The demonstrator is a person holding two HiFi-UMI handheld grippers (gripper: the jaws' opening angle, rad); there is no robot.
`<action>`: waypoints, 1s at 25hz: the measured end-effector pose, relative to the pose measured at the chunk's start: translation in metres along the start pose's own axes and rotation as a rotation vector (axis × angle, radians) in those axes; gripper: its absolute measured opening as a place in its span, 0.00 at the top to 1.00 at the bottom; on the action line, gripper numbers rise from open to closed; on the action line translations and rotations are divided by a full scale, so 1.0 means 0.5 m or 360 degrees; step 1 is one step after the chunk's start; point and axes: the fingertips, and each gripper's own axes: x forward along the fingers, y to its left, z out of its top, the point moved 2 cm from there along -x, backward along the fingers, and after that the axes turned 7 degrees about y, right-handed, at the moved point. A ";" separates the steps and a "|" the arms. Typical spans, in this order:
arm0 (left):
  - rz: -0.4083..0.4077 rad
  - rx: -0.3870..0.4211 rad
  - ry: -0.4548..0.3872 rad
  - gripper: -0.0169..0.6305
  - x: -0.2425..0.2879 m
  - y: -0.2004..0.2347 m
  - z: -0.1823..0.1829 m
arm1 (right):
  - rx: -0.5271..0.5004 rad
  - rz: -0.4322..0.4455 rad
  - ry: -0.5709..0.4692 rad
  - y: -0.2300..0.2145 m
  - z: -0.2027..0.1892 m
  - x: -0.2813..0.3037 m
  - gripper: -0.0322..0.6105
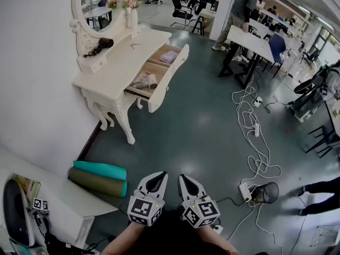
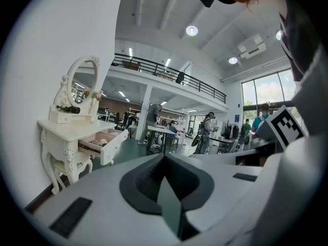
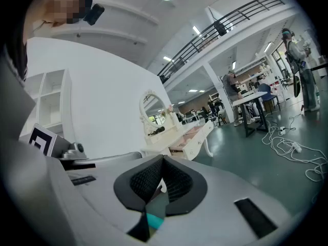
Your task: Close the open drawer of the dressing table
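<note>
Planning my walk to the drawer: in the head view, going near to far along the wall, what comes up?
Olive-green rolled mat, teal rolled mat, open drawer of the white dressing table, oval white-framed mirror.

White dressing table point(image 1: 114, 68), teal roll point(image 1: 101, 169), olive roll point(image 1: 95, 183), dark grey-green floor point(image 1: 202, 126).

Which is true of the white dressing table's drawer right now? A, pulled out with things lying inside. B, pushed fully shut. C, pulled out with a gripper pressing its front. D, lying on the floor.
A: the white drawer stands pulled out from the white dressing table with items inside, while the left gripper and right gripper hang far from it.
</note>
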 end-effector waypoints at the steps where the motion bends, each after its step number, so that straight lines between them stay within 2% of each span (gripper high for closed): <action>1: -0.0005 0.0002 -0.0001 0.94 0.002 0.003 0.001 | 0.0003 -0.0005 -0.0001 -0.001 0.000 0.004 0.90; 6: -0.0028 0.0009 0.0004 0.94 0.009 0.014 0.003 | 0.0000 -0.0017 0.0002 0.001 0.001 0.021 0.90; 11: -0.0056 0.0015 0.0007 0.94 0.008 0.026 0.003 | 0.0080 -0.0084 -0.0009 -0.002 -0.006 0.036 0.90; 25: -0.0093 -0.0033 0.0081 0.94 -0.001 0.065 -0.035 | 0.0065 -0.0210 -0.0036 0.008 -0.031 0.054 0.90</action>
